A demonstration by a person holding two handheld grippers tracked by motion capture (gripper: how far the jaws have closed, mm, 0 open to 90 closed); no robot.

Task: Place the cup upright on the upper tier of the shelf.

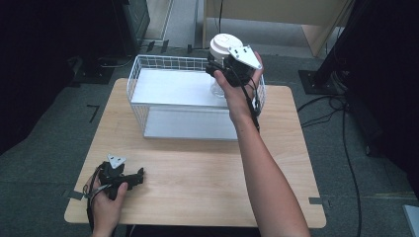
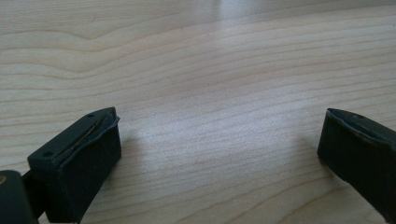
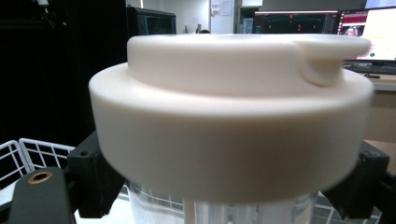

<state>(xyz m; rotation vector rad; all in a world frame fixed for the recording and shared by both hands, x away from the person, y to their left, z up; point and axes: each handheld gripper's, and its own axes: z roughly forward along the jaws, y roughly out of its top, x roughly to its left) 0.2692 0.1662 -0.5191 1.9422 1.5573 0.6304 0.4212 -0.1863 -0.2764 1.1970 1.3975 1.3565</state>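
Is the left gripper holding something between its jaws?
No, the left gripper has its jaws wide apart, with bare wooden table between them.

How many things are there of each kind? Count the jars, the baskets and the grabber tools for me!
Jars: 1, clear jar with a white lid
Wire baskets: 1, white basket
Grabber tools: 2, left gripper and right gripper
Total: 4

The wire basket (image 1: 148, 79) stands at the far middle of the bench (image 1: 197, 173). The jar (image 1: 223, 54) is held above the basket's right end. The left gripper (image 1: 129, 178) rests before the basket, near the bench's front left corner.
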